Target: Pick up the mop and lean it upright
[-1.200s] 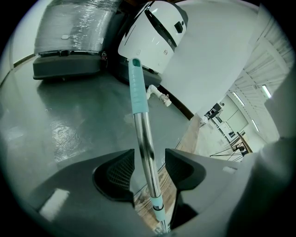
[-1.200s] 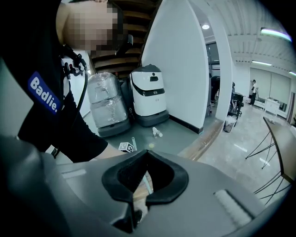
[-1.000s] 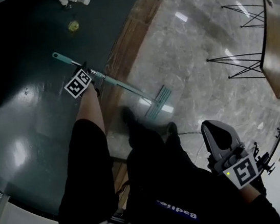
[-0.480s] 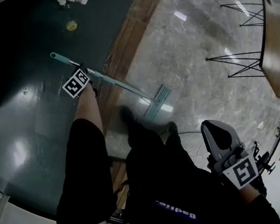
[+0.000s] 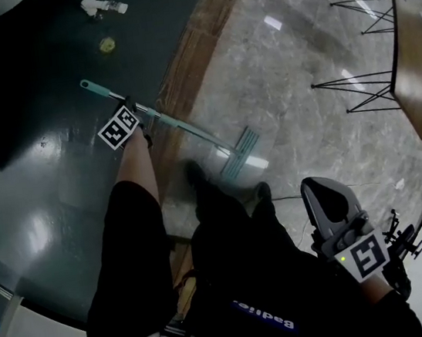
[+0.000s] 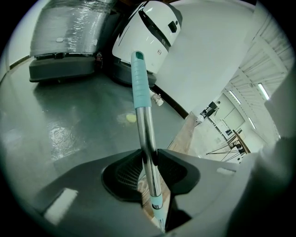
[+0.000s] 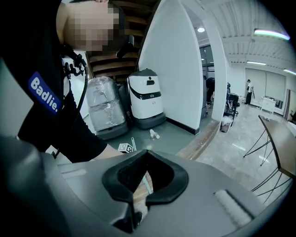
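my left gripper (image 6: 149, 159), jaws just closed, clamped on the silver metal pole of the teal-handled flat mop (image 6: 144, 121), my right gripper (image 7: 135, 206), jaws together on nothing

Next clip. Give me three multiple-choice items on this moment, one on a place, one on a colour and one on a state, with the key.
1. Where does the mop head lie?
A. on the pale stone floor, beside the wooden strip
B. on the dark floor
C. on a table

2. What colour is the grip at the end of the mop handle?
A. red
B. teal
C. yellow

3. How do the jaws of the left gripper stand?
A. wide apart and empty
B. shut on a bottle
C. shut on the mop handle

Key:
1 A: the head view shows it on the pale stone.
2 B: the left gripper view shows a teal sleeve.
3 C: the jaws, which have just been closing, press on the metal handle from both sides.
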Demonstrator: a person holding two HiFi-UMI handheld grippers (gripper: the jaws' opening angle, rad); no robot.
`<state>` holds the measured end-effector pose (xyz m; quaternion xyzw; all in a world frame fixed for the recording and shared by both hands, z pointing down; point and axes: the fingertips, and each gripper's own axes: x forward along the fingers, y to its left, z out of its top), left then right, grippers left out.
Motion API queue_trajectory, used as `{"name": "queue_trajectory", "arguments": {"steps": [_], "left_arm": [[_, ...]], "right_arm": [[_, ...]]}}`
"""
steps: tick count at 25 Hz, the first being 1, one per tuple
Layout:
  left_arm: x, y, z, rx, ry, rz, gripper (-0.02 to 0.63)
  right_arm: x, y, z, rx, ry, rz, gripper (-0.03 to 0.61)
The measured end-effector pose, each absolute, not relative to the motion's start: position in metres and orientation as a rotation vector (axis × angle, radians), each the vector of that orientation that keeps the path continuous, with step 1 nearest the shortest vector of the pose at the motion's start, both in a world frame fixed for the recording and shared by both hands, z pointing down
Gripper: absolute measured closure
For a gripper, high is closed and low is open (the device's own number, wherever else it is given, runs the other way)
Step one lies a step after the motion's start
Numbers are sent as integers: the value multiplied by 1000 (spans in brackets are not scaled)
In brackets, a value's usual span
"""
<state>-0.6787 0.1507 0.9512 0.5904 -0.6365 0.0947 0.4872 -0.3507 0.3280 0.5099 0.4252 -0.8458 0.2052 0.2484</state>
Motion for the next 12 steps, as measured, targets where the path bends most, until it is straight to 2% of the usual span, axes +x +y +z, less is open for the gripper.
{"name": "queue_trajectory", "arguments": {"steps": [12], "left_arm": [[-621, 156, 895, 1529, -1510, 217, 502]], "right_arm": [[-323, 345, 474, 1246, -2357, 535, 574]]}}
